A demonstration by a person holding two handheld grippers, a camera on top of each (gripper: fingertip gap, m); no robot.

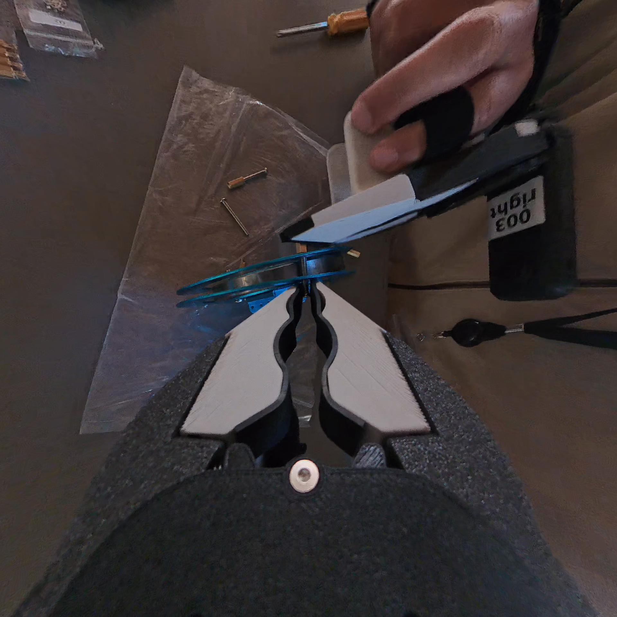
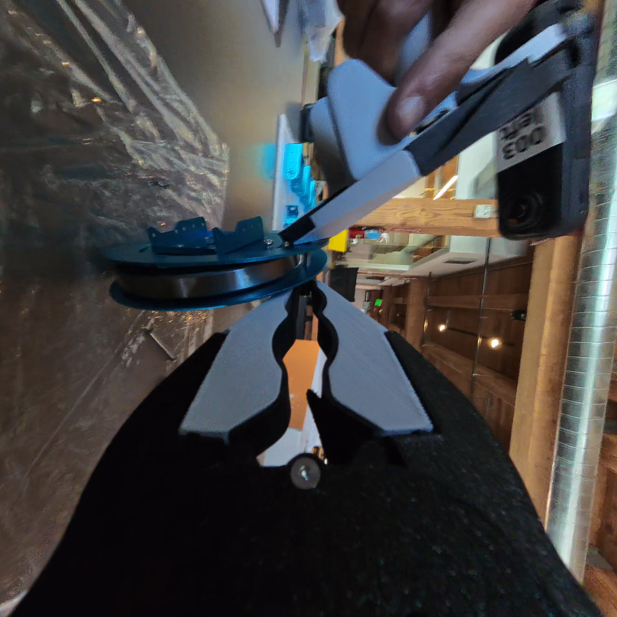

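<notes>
both tongs (image 1: 306, 292) nipping blue assembly (image 1: 263, 278)

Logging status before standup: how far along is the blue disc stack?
Done: two blue discs sandwich a metal ring, with brackets on top. In hand: left gripper shut on a threaded screw through the discs; right gripper closed at the opposite side, what it pinches is hidden. Left: a brass standoff and a long screw lie loose on the plastic sheet; the screwdriver lies apart.
</notes>
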